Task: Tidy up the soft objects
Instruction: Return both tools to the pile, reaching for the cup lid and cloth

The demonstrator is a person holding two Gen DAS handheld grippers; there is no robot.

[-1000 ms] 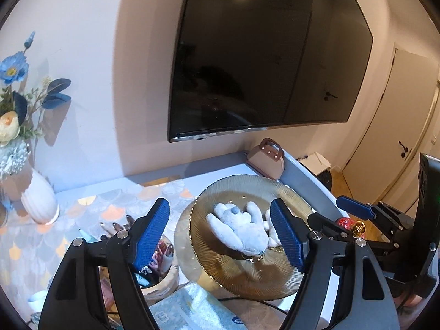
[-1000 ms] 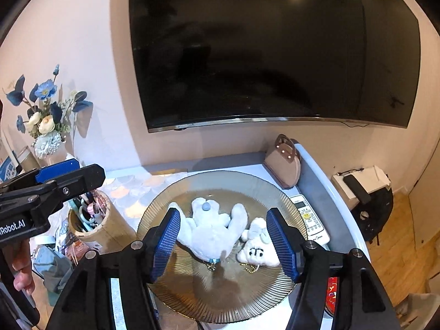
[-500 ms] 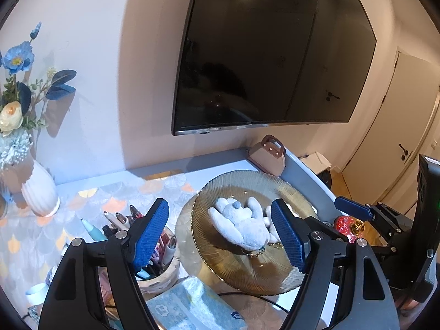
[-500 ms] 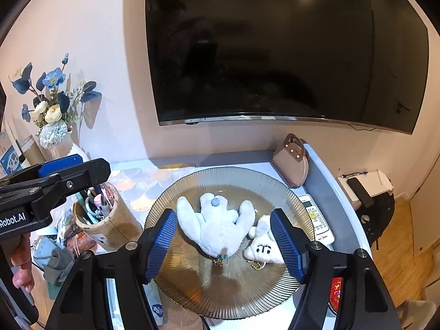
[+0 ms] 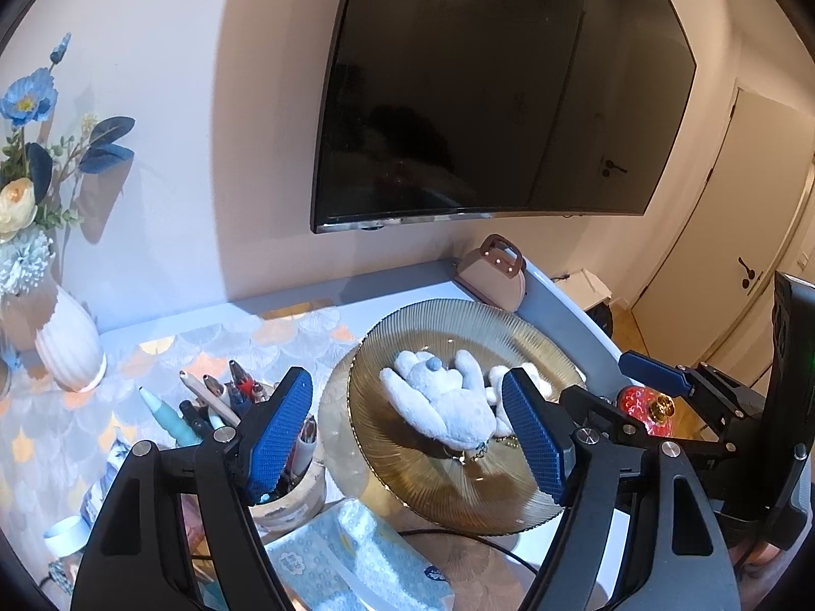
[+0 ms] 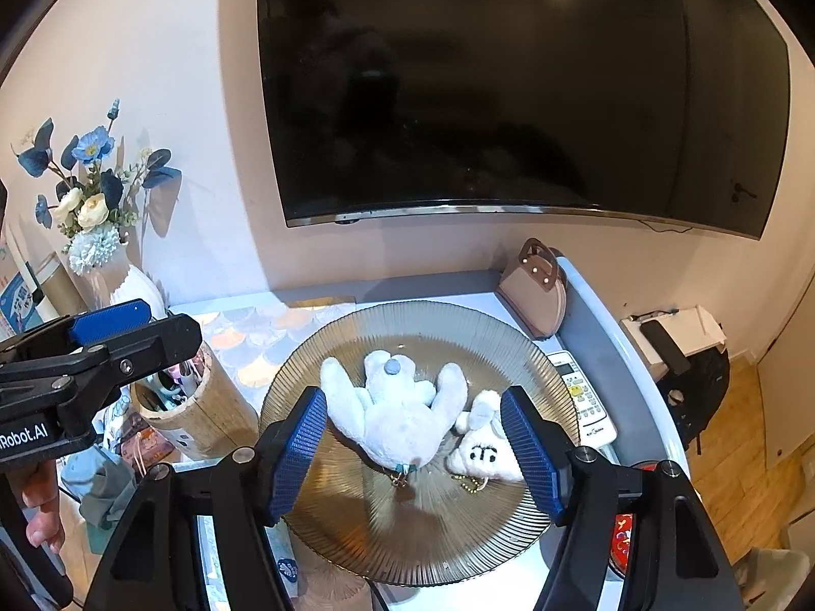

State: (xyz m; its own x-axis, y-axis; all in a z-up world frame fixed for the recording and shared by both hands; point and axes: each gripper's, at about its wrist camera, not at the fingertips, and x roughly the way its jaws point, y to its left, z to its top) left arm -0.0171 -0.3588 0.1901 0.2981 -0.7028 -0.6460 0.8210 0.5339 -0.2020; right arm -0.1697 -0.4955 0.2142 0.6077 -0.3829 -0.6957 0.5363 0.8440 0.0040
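Two white plush toys lie on an amber ribbed glass plate (image 6: 407, 550). The larger plush (image 6: 402, 417) is sprawled with its limbs spread, and the small plush (image 6: 484, 453) rests against its right side. My right gripper (image 6: 415, 453) hovers over the plate, open, with both toys framed between its blue pads but not touched. My left gripper (image 5: 407, 438) is open too, above the plate's (image 5: 458, 315) left edge, clear of the larger plush (image 5: 443, 402). The small plush (image 5: 496, 374) is mostly hidden behind it. One left finger (image 6: 109, 321) shows at the left.
A wooden pen cup (image 5: 285, 489) stands left of the plate, with a tissue pack (image 5: 356, 560) in front. A white vase (image 5: 69, 351) with flowers is at the back left. A pink handbag (image 6: 535, 295) and a remote (image 6: 580, 397) sit right of the plate. A television hangs above.
The right gripper's jaws have widened a little. Both hands have barely shifted, and the two plush toys lie where they were on the plate.
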